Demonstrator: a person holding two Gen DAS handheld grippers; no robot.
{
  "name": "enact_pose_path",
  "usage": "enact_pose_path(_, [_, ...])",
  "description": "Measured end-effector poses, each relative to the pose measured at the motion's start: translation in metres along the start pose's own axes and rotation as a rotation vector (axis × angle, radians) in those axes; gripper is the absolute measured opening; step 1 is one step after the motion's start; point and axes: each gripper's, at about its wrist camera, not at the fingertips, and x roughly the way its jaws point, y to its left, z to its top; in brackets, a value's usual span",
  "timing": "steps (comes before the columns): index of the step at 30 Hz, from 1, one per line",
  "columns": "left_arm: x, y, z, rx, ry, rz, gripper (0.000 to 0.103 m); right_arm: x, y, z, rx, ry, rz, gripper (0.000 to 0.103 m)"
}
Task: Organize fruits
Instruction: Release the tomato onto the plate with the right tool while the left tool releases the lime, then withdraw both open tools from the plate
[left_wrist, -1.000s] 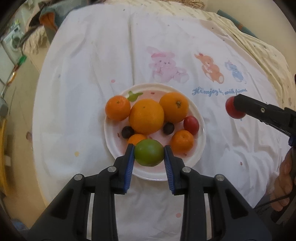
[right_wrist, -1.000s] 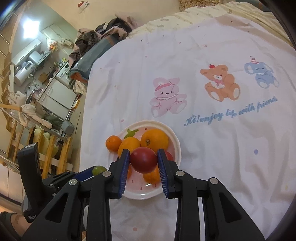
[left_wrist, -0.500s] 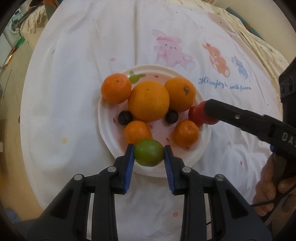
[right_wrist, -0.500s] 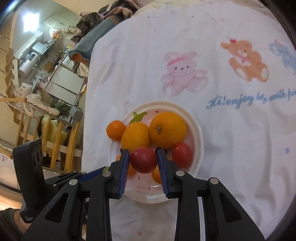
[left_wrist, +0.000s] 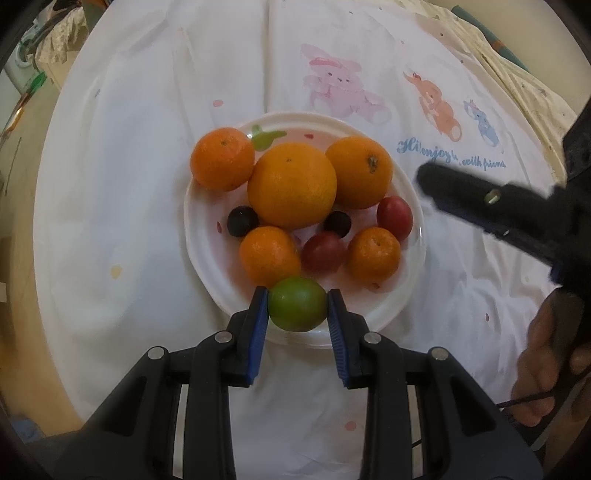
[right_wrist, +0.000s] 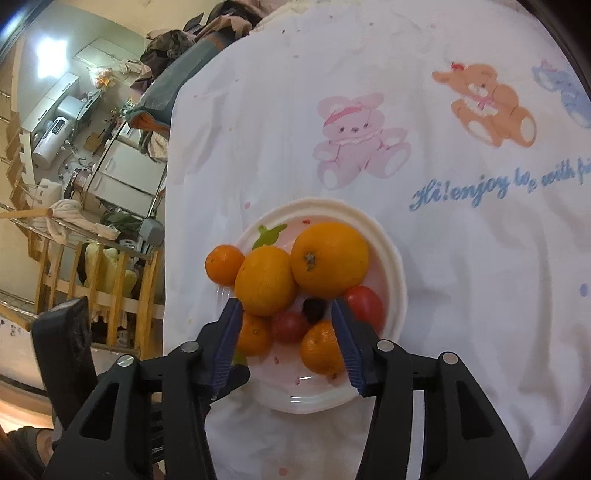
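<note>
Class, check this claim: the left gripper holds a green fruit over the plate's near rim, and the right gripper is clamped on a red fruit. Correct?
Partly. The left gripper does hold the green fruit over the plate. The right gripper has just opened; the right wrist view shows the red fruit lying free on the plate.

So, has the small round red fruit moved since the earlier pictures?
Yes. The right gripper, jaws just opening, has released the small red fruit; it now rests on the white plate, among the oranges.

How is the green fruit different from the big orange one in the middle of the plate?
The green fruit is small and green; the big orange is much larger and orange. The green fruit is pinched between the pads of the left hand-held gripper over the plate's near edge; the big orange lies free in the plate, touching its neighbours. Both are round with smooth, slightly shiny skin.
</note>
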Motion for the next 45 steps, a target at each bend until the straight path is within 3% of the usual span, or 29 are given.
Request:
enact_pose_path(5, [0.009, -0.012, -0.001, 0.027, 0.01, 0.004, 0.028, -0.015, -0.007, 0.005, 0.032, -0.048, -0.011, 0.065])
enact_pose_path(12, [0.02, -0.019, -0.001, 0.049, 0.032, 0.009, 0.029, -0.016, -0.007, 0.006, 0.019, -0.04, -0.025, 0.065])
enact_pose_path(17, [0.02, -0.022, -0.003, 0.066, 0.036, -0.006, 0.045, -0.015, -0.004, 0.006, 0.006, -0.036, -0.025, 0.065])
enact_pose_path(21, [0.014, -0.022, -0.005, 0.071, 0.03, 0.014, 0.07, -0.015, -0.002, 0.005, -0.006, -0.037, -0.031, 0.065])
enact_pose_path(28, [-0.018, -0.016, -0.02, 0.083, -0.015, -0.009, 0.072, -0.036, -0.009, 0.004, 0.028, -0.082, -0.032, 0.066])
enact_pose_path(31, [-0.036, -0.009, -0.028, 0.091, -0.056, 0.016, 0.072, -0.049, -0.01, -0.002, 0.04, -0.105, -0.042, 0.072])
enact_pose_path(33, [-0.048, -0.003, -0.031, 0.091, -0.096, 0.041, 0.072, -0.058, -0.007, -0.008, 0.037, -0.121, -0.05, 0.083])
enact_pose_path(41, [-0.105, 0.025, -0.046, 0.047, -0.333, 0.149, 0.072, -0.083, 0.011, -0.047, -0.02, -0.162, -0.113, 0.092])
enact_pose_path(45, [-0.121, 0.034, -0.062, 0.029, -0.393, 0.153, 0.072, -0.097, 0.026, -0.075, -0.076, -0.2, -0.154, 0.092])
